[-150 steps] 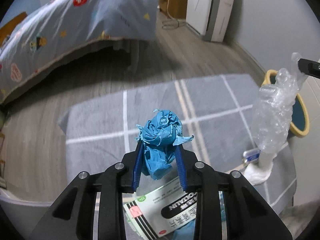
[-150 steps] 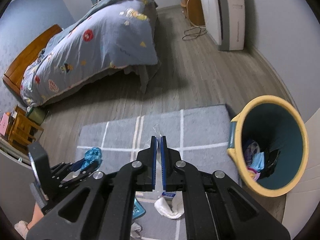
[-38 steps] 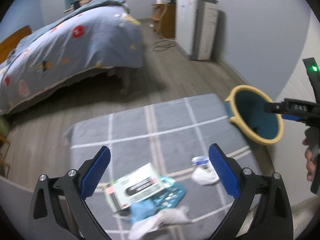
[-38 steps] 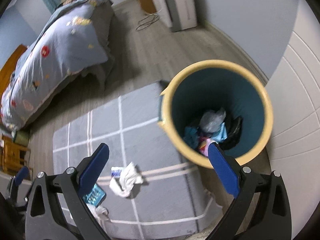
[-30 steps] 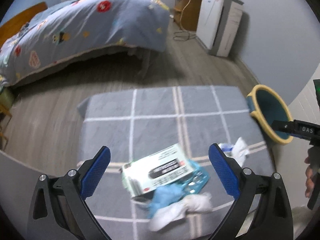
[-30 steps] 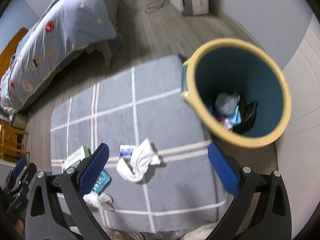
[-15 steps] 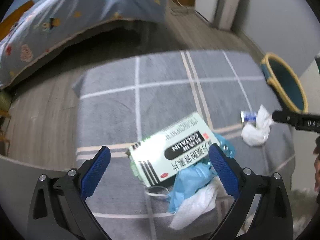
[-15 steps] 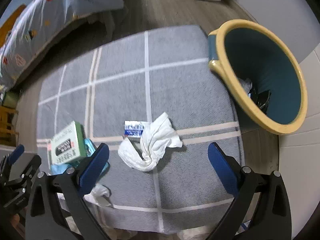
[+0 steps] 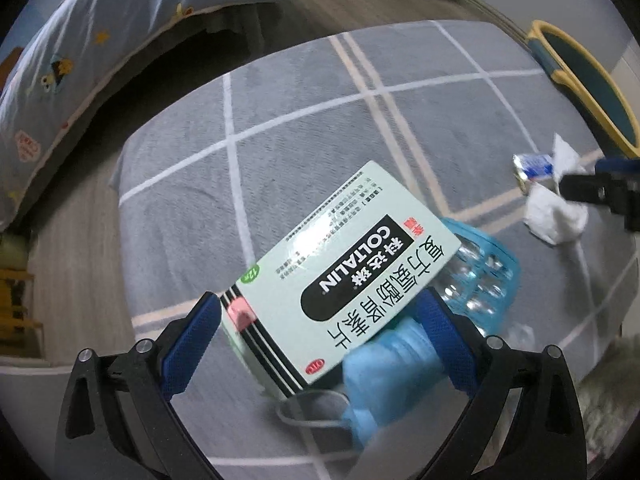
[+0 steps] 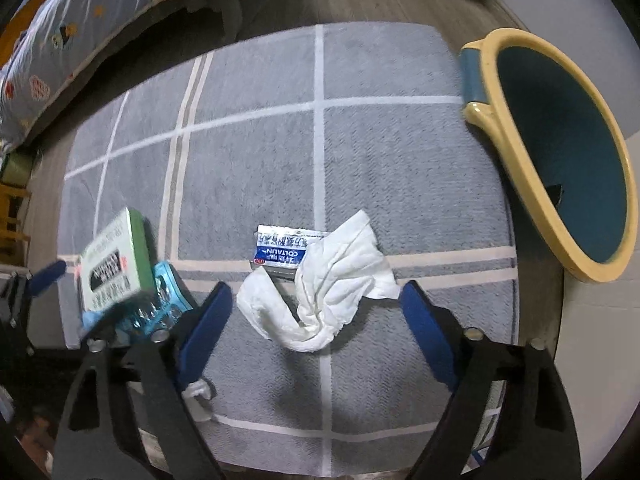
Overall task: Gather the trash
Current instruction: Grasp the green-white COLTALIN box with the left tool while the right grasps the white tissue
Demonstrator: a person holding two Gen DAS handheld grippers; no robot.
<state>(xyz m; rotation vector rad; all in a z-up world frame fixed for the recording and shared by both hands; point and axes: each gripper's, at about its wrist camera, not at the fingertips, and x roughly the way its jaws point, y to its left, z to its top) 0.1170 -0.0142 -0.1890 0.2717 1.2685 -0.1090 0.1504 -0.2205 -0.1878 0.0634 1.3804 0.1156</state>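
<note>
At the far left, a bed (image 10: pixel 80 12) with a cartoon-print duvet stood on the wooden floor beside a grey rug (image 10: pixel 380 152) crossed by pale lines. The left hand-held gripper (image 9: pixel 320 320) pointed steeply down over the rug with its jaws spread wide, gripping nothing. A pale green medicine box (image 9: pixel 344 276) marked COLTALIN lay between its blue pads (image 9: pixel 192 340); whether the pads touched it could not be told. The box lay over a blue blister pack (image 9: pixel 480 276) and a crumpled light blue glove (image 9: pixel 392 368).

Further right, the right hand-held gripper (image 10: pixel 316 304) also pointed down, its jaws wide apart though they had just been closing a little, with nothing gripped. Between its pads (image 10: pixel 424 332) lay a crumpled white tissue (image 10: pixel 332 292), partly covering a small blue and silver COLTALIN sachet (image 10: pixel 280 250).

At the far right, a teal wastebasket with a yellow rim (image 10: pixel 532 184) stood at the rug's edge, well apart from the trash.
</note>
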